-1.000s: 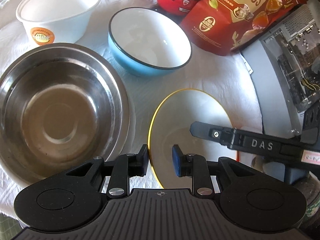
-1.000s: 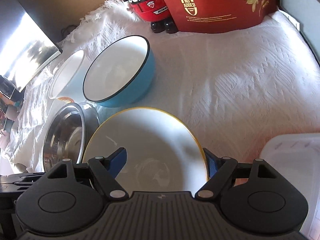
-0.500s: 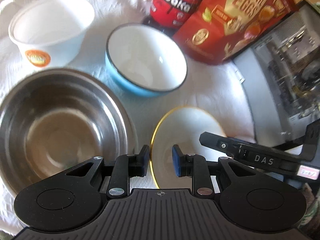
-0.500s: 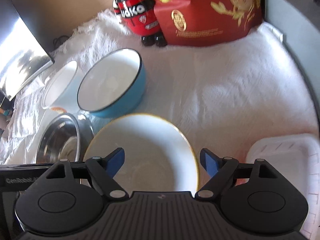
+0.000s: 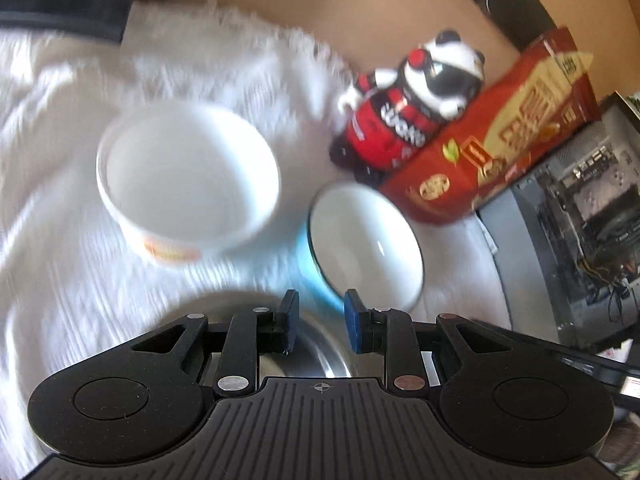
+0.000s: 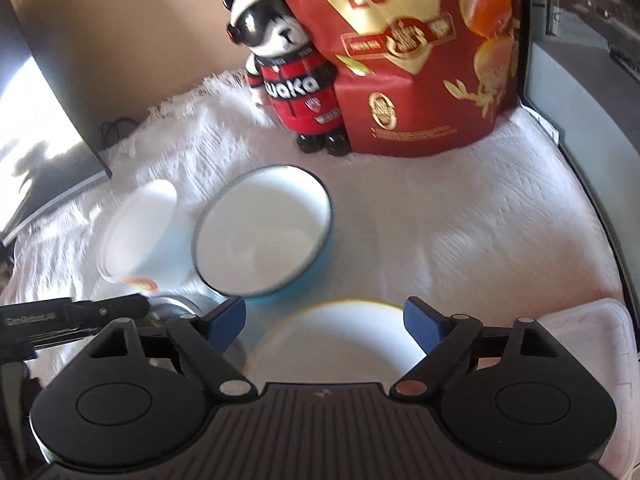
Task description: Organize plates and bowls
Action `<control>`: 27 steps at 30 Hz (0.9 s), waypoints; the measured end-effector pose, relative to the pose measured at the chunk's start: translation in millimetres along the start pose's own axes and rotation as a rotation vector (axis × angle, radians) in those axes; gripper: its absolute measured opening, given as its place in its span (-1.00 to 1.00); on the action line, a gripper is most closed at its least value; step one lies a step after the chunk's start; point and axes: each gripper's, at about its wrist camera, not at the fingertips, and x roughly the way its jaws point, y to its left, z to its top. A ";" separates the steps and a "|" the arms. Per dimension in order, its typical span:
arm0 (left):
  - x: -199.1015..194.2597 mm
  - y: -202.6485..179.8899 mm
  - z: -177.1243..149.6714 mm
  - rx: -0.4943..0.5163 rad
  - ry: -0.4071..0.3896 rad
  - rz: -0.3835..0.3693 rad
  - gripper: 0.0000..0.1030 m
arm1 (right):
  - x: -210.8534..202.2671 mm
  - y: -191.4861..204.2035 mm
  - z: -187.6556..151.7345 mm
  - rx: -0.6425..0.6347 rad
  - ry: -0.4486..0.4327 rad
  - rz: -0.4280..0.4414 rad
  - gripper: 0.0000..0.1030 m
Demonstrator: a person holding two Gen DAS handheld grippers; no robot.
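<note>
A blue bowl with a white inside (image 5: pixel 366 240) (image 6: pixel 262 238) sits mid-table. A white paper bowl with an orange logo (image 5: pixel 188 176) (image 6: pixel 138 232) stands to its left. A steel bowl (image 5: pixel 312 344) (image 6: pixel 172 306) lies under my left gripper (image 5: pixel 318 320), whose jaws stand narrowly apart and hold nothing. A gold-rimmed white plate (image 6: pixel 332 344) lies below my right gripper (image 6: pixel 324 316), which is wide open and empty. The left gripper's side (image 6: pixel 72 312) shows at the left of the right wrist view.
A panda figurine in a red shirt (image 5: pixel 416 108) (image 6: pixel 288 68) and a red quail eggs bag (image 5: pixel 500 132) (image 6: pixel 416 48) stand at the back. An open computer case (image 5: pixel 580 216) is on the right. A white plastic container (image 6: pixel 592 352) sits at the near right. A white cloth (image 6: pixel 460 220) covers the table.
Both grippers have pulled back and tilted up, so the bowls and plate sit lower in view. The plate has left the left wrist view. The jaws have kept their spacing.
</note>
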 end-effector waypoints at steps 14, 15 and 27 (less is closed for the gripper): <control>79.1 -36.3 47.5 0.171 0.063 0.260 -0.47 | 60.8 -0.5 51.4 -0.021 0.101 0.006 0.95; 84.6 -38.2 49.4 0.180 0.074 0.269 -0.47 | 69.4 -4.4 52.7 -0.016 0.119 0.025 0.94; 118.1 -47.4 61.5 0.192 0.133 0.314 -0.51 | 149.3 -20.0 65.9 0.004 0.270 0.144 0.35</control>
